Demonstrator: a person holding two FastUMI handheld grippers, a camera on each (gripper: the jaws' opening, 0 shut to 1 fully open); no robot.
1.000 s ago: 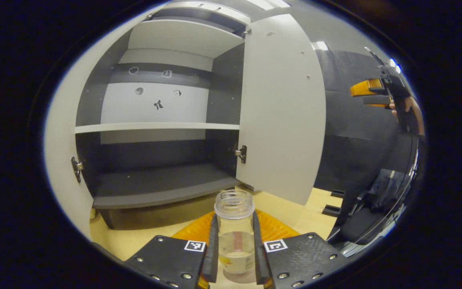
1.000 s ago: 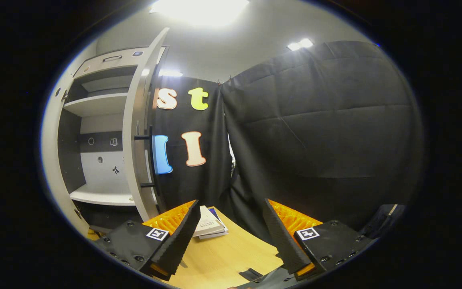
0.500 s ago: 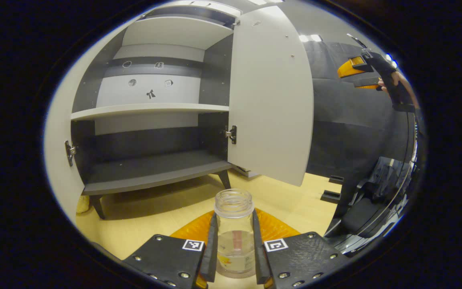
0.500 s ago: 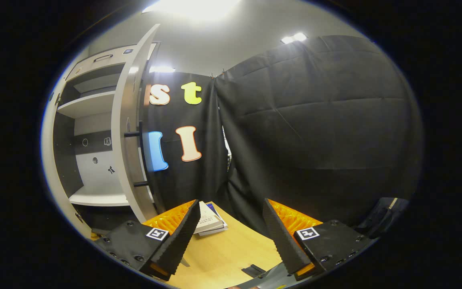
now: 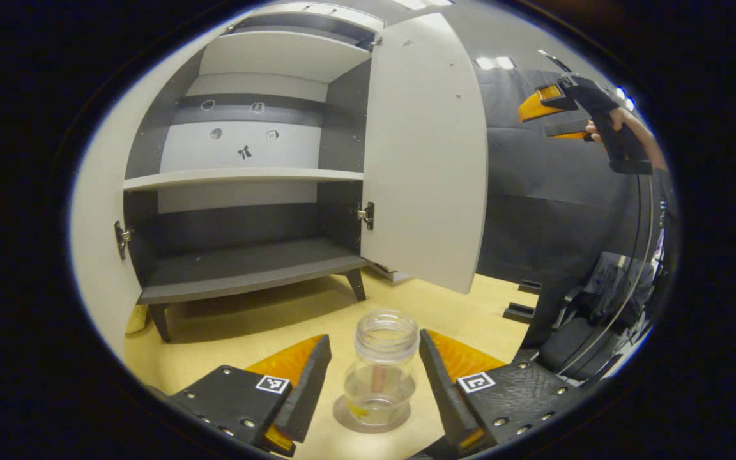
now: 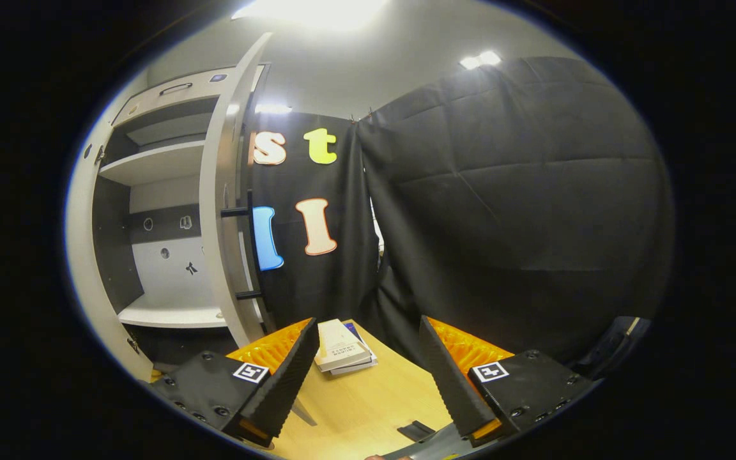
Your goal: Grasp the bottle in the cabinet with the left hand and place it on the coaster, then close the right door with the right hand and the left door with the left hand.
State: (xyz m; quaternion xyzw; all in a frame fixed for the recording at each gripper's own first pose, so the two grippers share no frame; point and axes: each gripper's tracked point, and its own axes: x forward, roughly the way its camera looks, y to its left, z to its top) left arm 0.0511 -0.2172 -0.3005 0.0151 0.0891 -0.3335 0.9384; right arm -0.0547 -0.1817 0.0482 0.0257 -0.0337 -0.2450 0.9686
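A clear, lidless bottle (image 5: 381, 367) stands upright on a round brownish coaster (image 5: 342, 416) on the wooden table. My left gripper (image 5: 373, 377) is open, one finger on each side of the bottle and apart from it. The cabinet (image 5: 246, 191) stands open with bare shelves. Its right door (image 5: 422, 153) swings out toward me; in the right gripper view I see this right door (image 6: 224, 198) edge-on with its black bar handle (image 6: 250, 252). My right gripper (image 6: 368, 364) is open and empty; in the left gripper view the right gripper (image 5: 550, 118) is held high by a hand (image 5: 623, 124).
The left door (image 5: 96, 211) curves along the view's left side. A small stack of books (image 6: 342, 348) lies on the table (image 6: 368, 402) beyond the right gripper's fingers. Black curtain (image 6: 502, 191) hangs behind. A dark chair (image 5: 585, 319) stands at the right of the table.
The left gripper has opened and let go of the bottle, which now stands on the coaster. The right gripper has shifted slightly, still raised beside the right door.
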